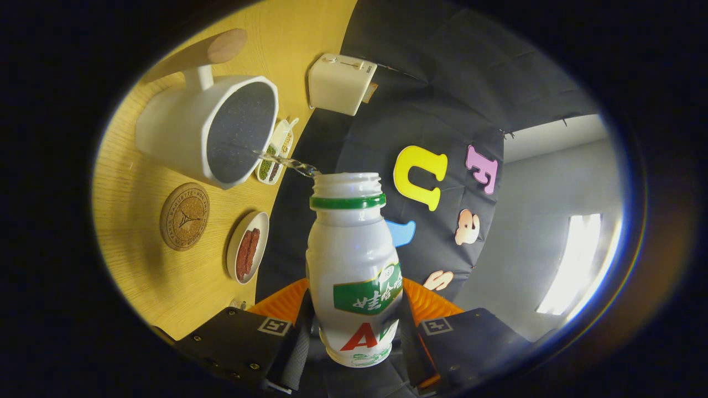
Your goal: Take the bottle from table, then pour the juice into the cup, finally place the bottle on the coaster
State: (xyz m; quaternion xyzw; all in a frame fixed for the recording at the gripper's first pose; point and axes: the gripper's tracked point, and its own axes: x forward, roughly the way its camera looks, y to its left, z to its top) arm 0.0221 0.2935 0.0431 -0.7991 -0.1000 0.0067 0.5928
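Hand-held gripper [354,331] clamps bottle [354,265] | mouth just beside cup [210,130] rim

Plastic, wood and cork

Glossy white plastic bottle [354,260]; matt white cup [204,130] with speckled dark lining; wood-grain table [138,265]; rough cork coaster [185,216].

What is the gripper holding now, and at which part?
The gripper holds the bottle by its lower body, one finger pressing on each side, while juice pours into the cup.
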